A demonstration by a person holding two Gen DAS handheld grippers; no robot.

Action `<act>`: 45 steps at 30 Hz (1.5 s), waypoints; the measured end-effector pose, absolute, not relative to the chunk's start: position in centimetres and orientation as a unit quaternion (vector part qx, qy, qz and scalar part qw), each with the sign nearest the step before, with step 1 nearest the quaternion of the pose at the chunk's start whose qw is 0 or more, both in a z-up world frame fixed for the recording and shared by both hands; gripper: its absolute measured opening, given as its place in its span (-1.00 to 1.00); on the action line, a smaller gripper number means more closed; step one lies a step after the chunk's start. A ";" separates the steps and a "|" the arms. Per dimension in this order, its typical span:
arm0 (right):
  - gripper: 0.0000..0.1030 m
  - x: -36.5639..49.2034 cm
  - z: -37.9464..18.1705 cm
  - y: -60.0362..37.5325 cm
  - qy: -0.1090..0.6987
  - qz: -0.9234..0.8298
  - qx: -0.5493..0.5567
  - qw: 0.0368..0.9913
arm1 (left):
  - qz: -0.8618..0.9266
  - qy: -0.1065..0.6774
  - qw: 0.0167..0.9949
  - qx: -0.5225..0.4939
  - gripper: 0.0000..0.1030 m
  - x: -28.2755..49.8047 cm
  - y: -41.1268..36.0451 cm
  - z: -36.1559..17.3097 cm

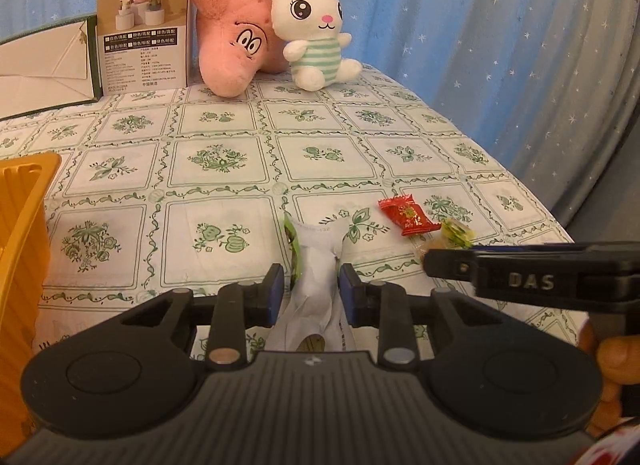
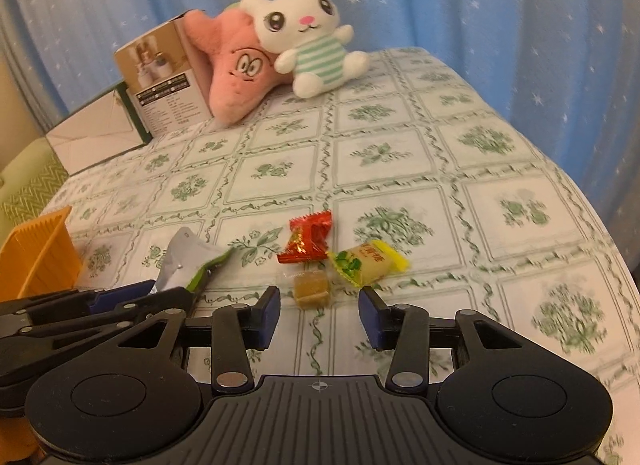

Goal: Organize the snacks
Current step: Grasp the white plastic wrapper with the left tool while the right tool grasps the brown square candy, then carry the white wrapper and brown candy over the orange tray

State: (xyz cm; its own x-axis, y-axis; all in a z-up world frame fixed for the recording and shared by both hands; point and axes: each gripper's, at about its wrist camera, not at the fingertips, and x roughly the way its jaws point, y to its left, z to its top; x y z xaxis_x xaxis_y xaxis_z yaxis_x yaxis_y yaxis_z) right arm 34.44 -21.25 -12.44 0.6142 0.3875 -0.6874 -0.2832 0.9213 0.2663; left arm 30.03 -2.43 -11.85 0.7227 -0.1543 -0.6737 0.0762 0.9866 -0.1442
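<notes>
The left hand-held gripper (image 1: 311,289) pinches a white packet (image 1: 318,285) above the counter (image 1: 224,169), bound, I judge, for the orange bin (image 1: 24,225) at nine o'clock, while the right hand-held gripper (image 2: 319,307), spread, must close on the brown candy (image 2: 312,289) at twelve o'clock.

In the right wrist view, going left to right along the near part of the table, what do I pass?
Orange basket → silver-and-green snack packet held in the left gripper → red candy → yellow candy.
</notes>
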 end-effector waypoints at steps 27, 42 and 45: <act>-0.35 33.9 -12.9 -18.3 0.370 0.199 -0.030 0.907 | -0.061 0.351 0.934 -0.032 -0.23 29.9 -2.6 -11.7; -0.37 30.9 -11.1 -20.8 0.387 0.165 0.027 0.907 | -0.058 0.383 0.922 0.003 -0.50 28.0 -3.5 -12.4; -0.37 29.6 -10.6 -21.6 0.394 0.158 0.064 0.903 | -0.047 0.388 0.920 -0.012 -0.50 26.0 -3.5 -12.0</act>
